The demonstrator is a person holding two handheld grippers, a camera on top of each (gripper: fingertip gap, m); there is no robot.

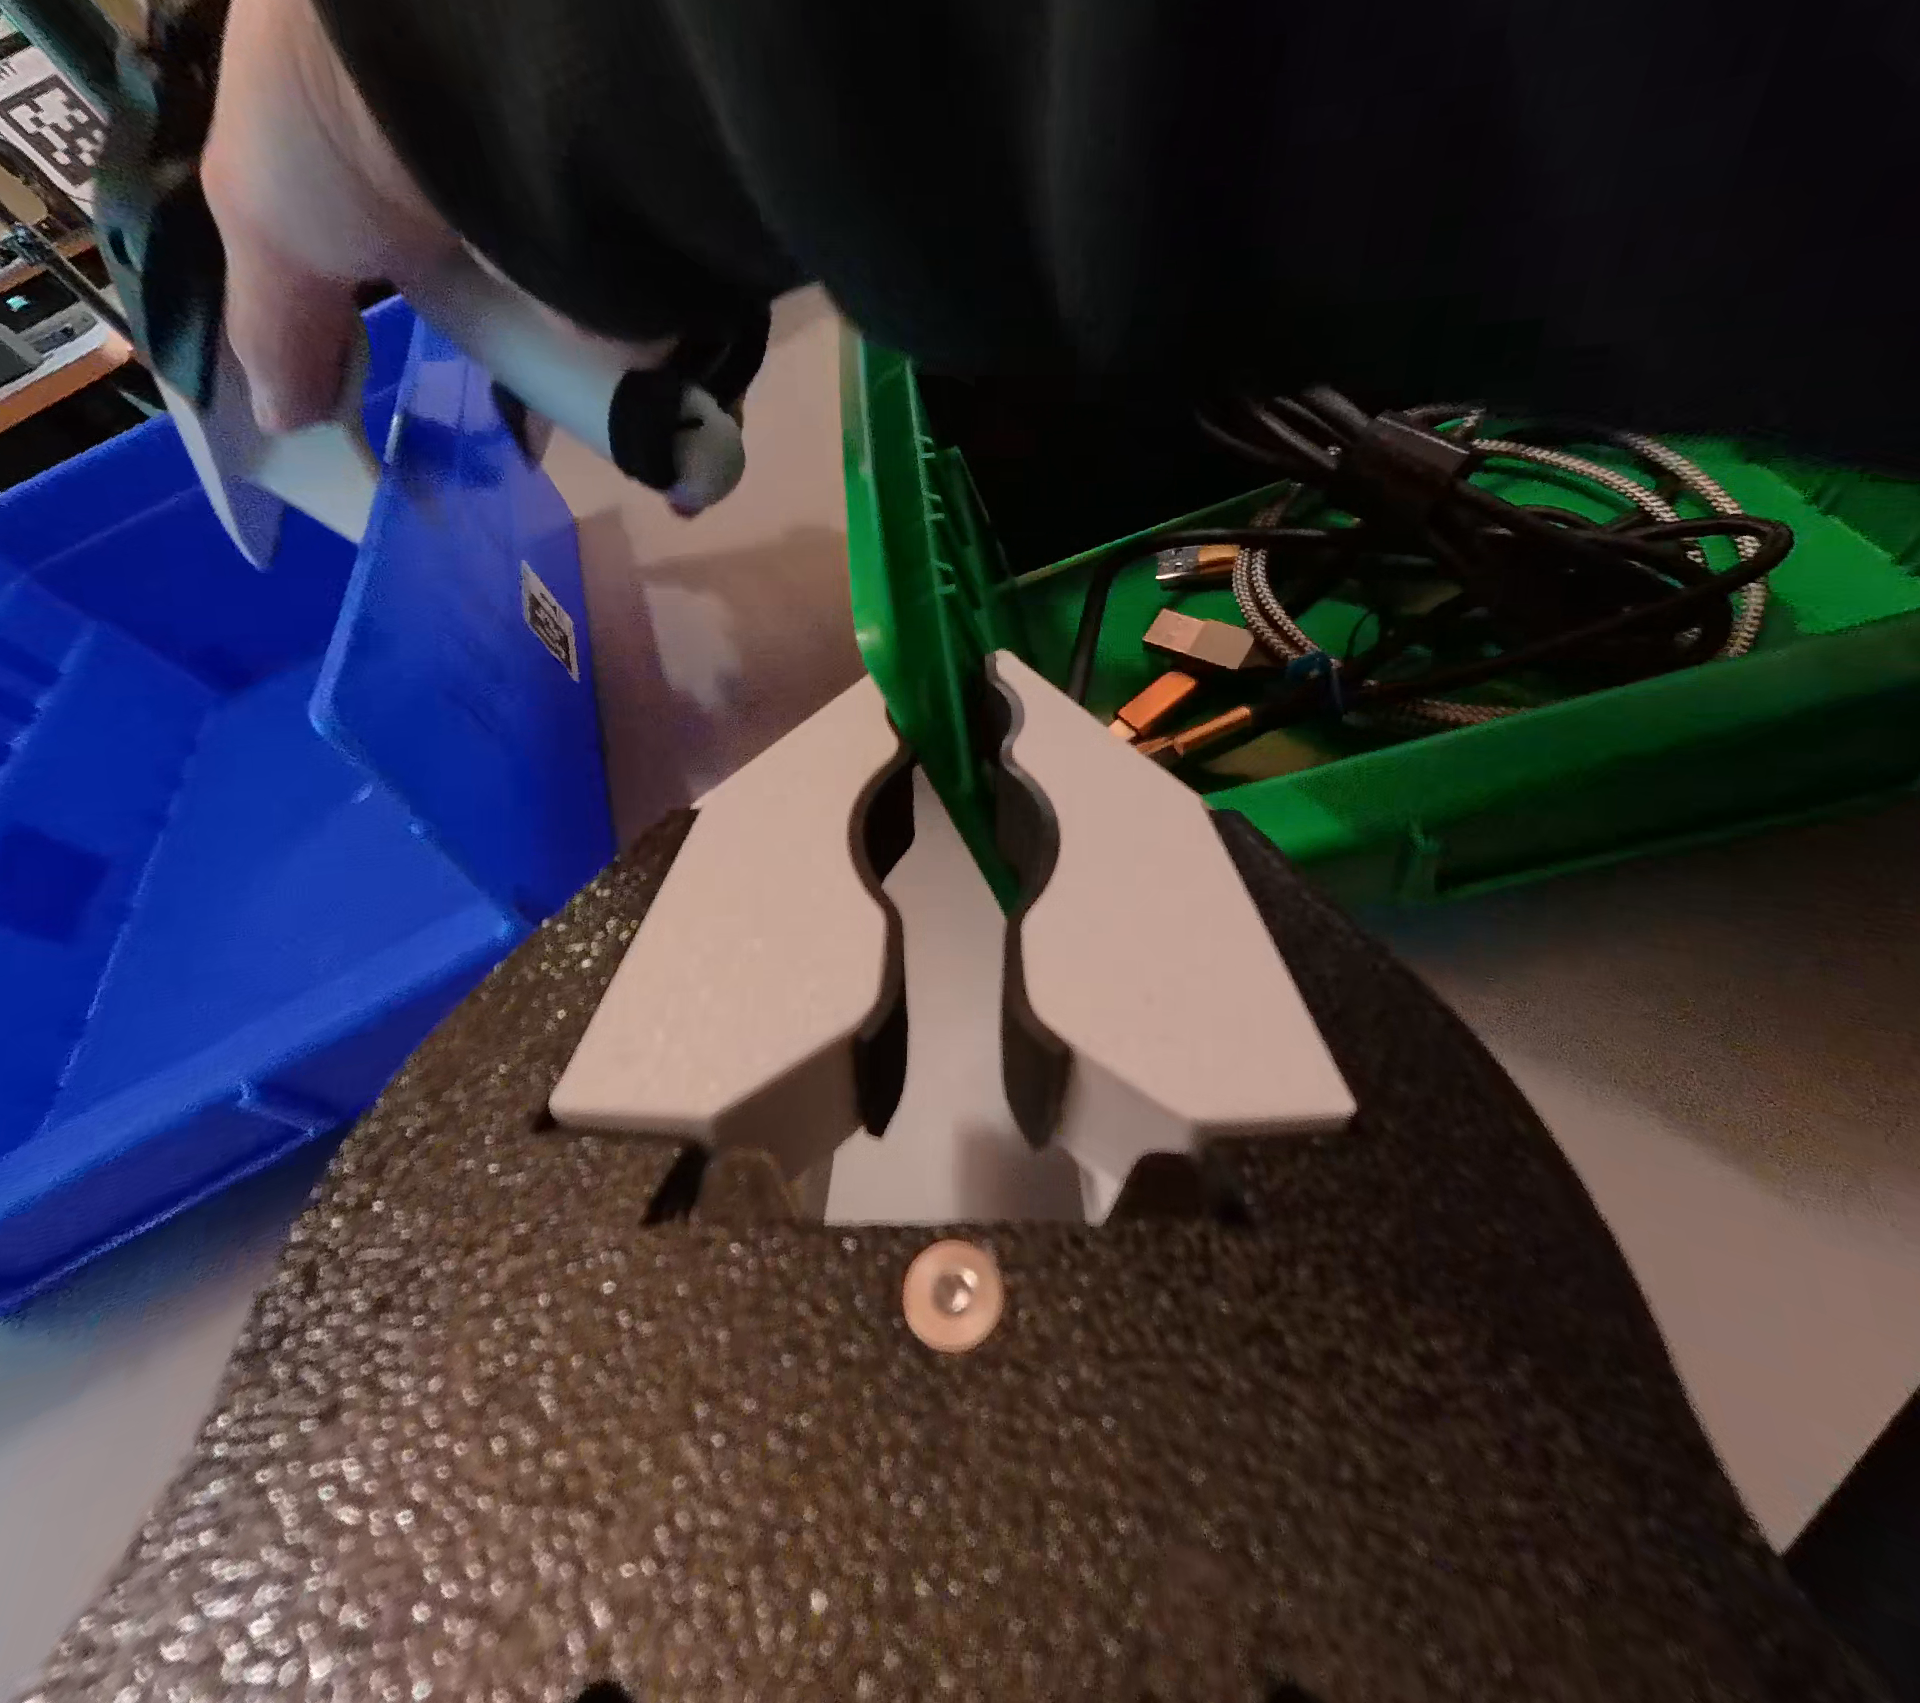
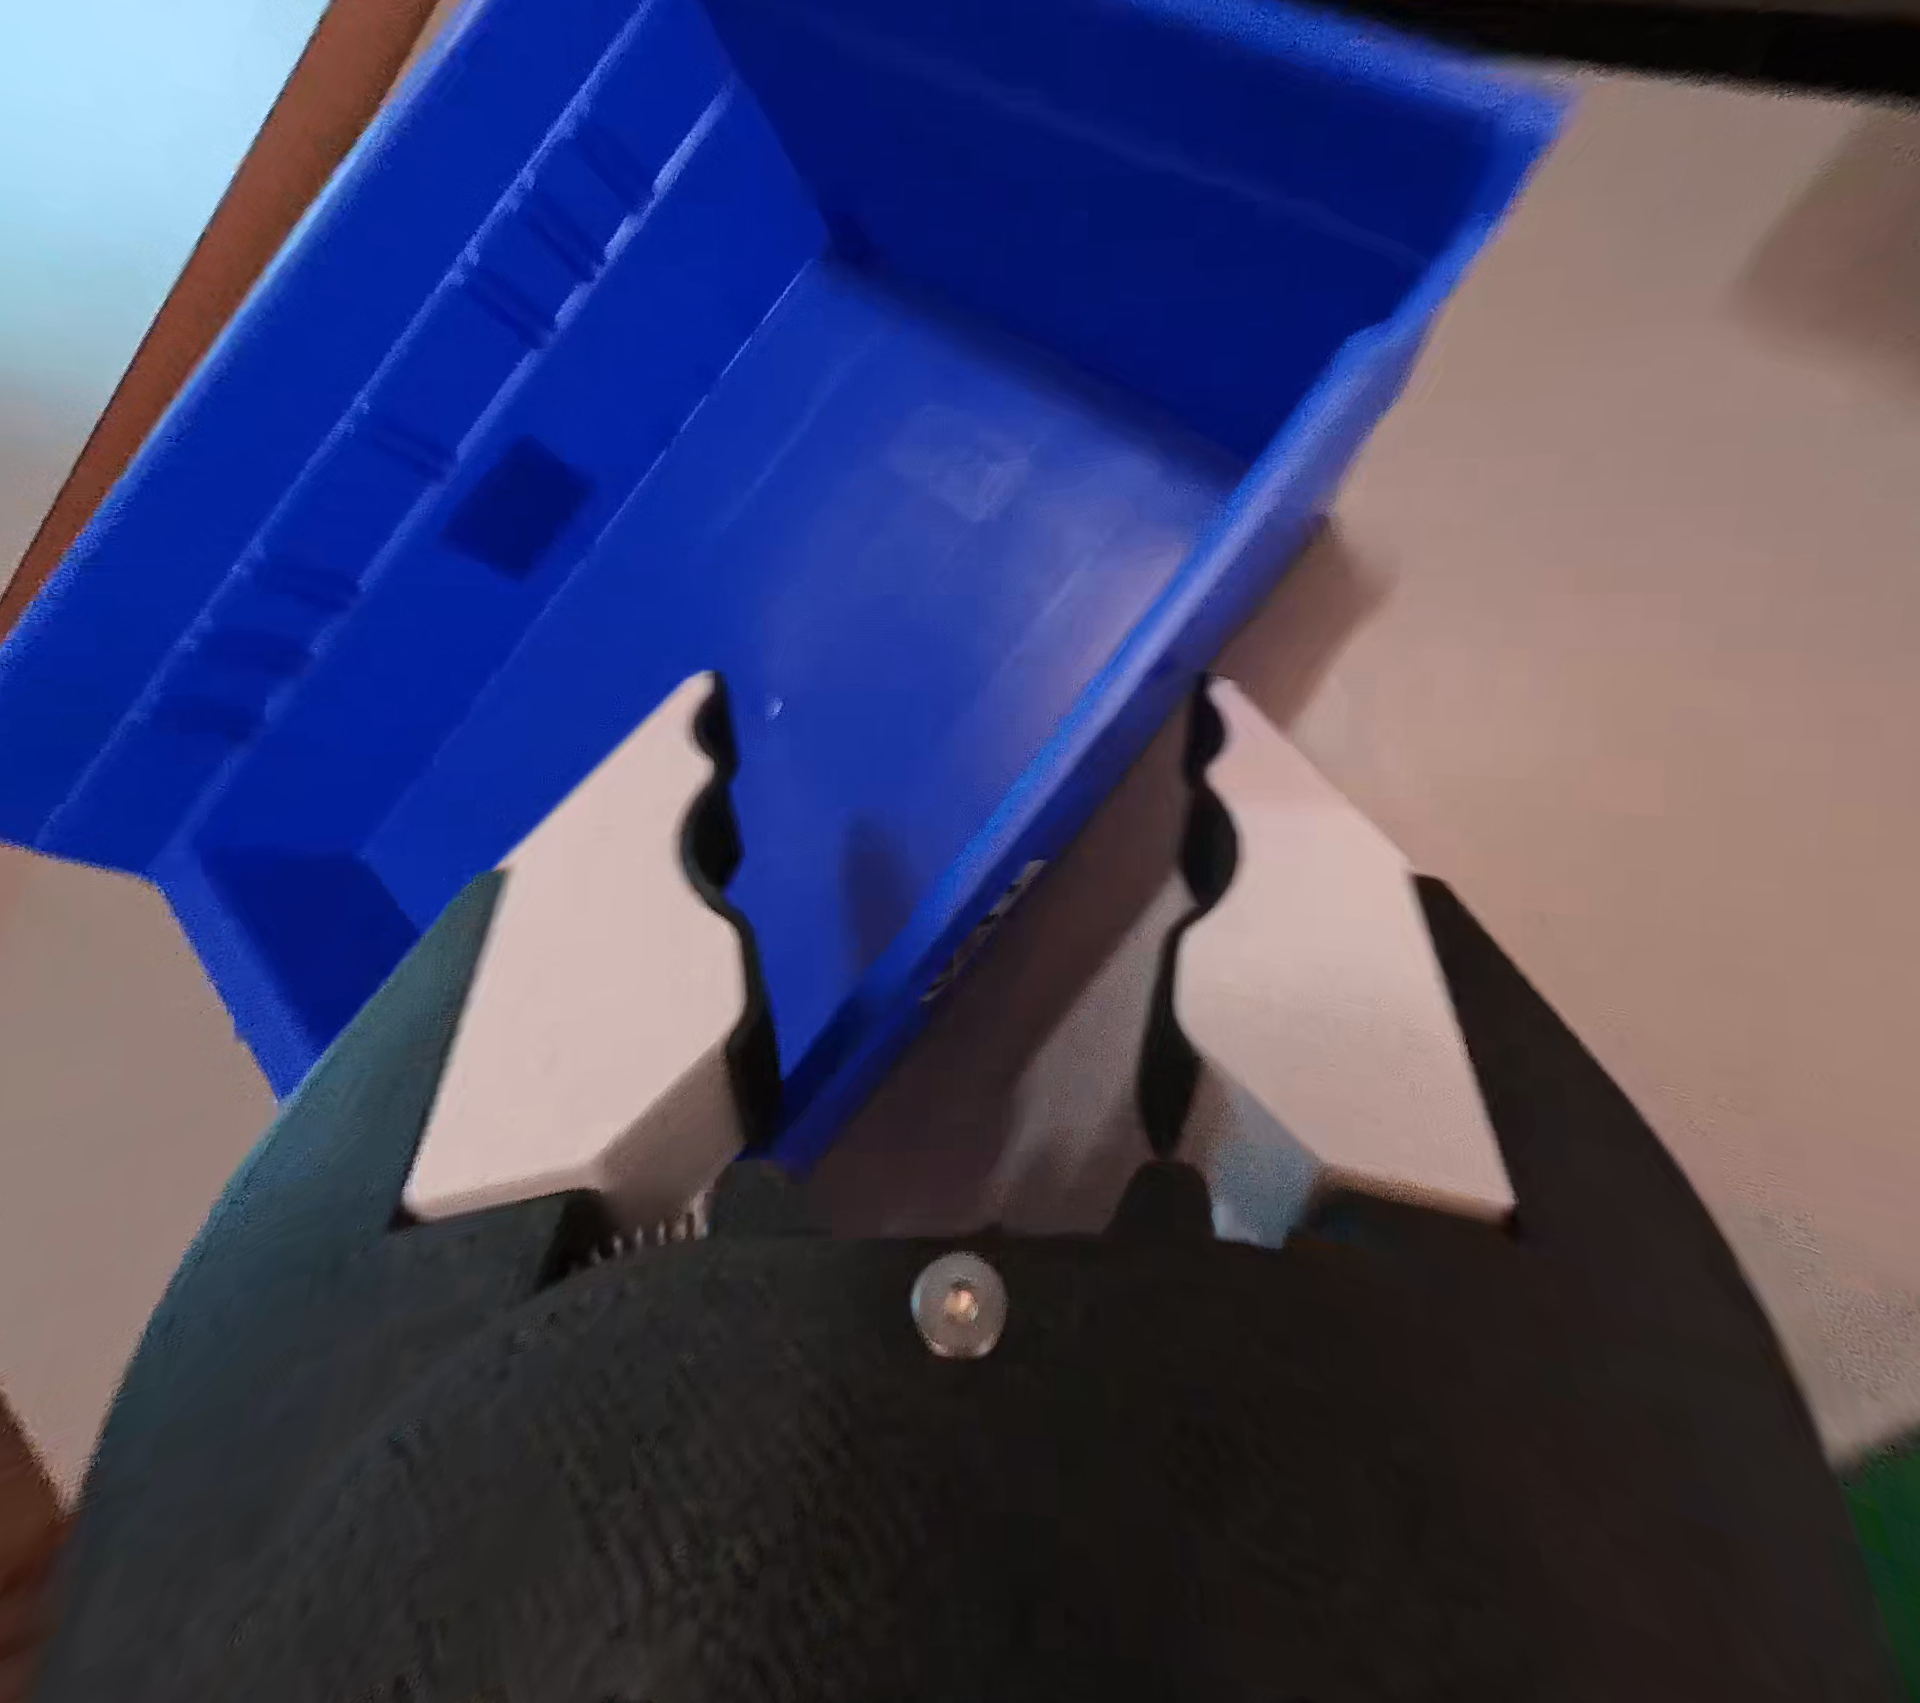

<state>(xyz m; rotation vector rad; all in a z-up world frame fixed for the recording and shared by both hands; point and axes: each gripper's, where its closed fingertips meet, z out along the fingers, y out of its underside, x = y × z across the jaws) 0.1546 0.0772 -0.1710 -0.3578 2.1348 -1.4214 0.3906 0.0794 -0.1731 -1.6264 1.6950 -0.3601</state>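
My left gripper (image 1: 940,703) is shut on the near corner of the left side wall of a green plastic bin (image 1: 914,510). The bin holds a tangle of black and braided cables (image 1: 1455,552) with USB plugs. My right gripper (image 2: 956,697) is open and straddles the right side wall of a blue plastic bin (image 2: 1039,126); the wall runs between the jaws without being clamped. That bin's inside shows only bare blue plastic. In the left wrist view the right gripper (image 1: 301,490), held by a hand (image 1: 301,199), hangs over the blue bin (image 1: 208,822).
Both bins stand on a pale table (image 1: 1558,1082), the blue one left of the green one with a strip of table between. A small sticker (image 1: 549,619) is on the blue bin's outer wall. A person's black sleeve (image 1: 1039,43) fills the top of the left wrist view. The tips of one gripper are about 25 cm away from the tips of the other.
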